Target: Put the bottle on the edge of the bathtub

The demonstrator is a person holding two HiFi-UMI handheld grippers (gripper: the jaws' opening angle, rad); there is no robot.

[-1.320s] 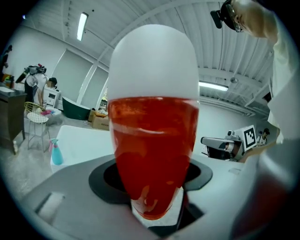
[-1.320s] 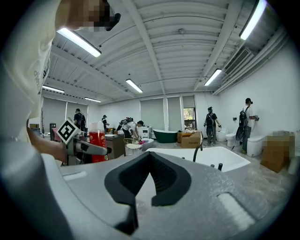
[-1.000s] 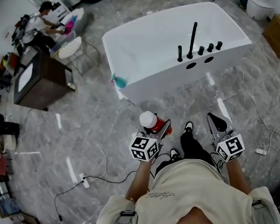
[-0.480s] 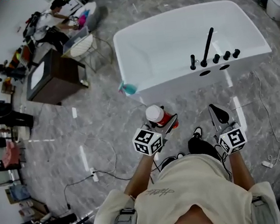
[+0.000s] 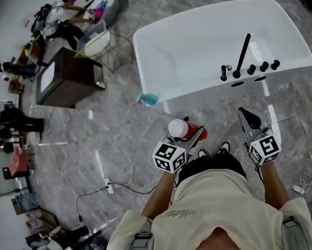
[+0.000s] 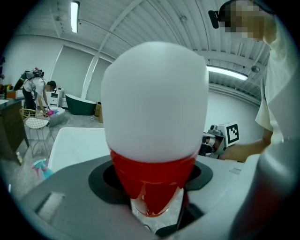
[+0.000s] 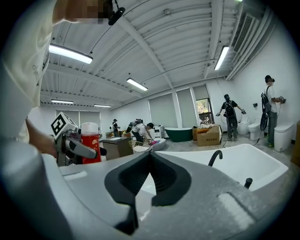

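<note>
The left claw (image 5: 196,134) grasps the red bottle (image 5: 177,128) upright for carrying to the bathtub (image 5: 196,87) edge, while the right claw (image 5: 249,118) is closed and empty

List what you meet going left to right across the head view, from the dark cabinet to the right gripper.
dark cabinet → teal object on the floor → bottle → right gripper
</note>
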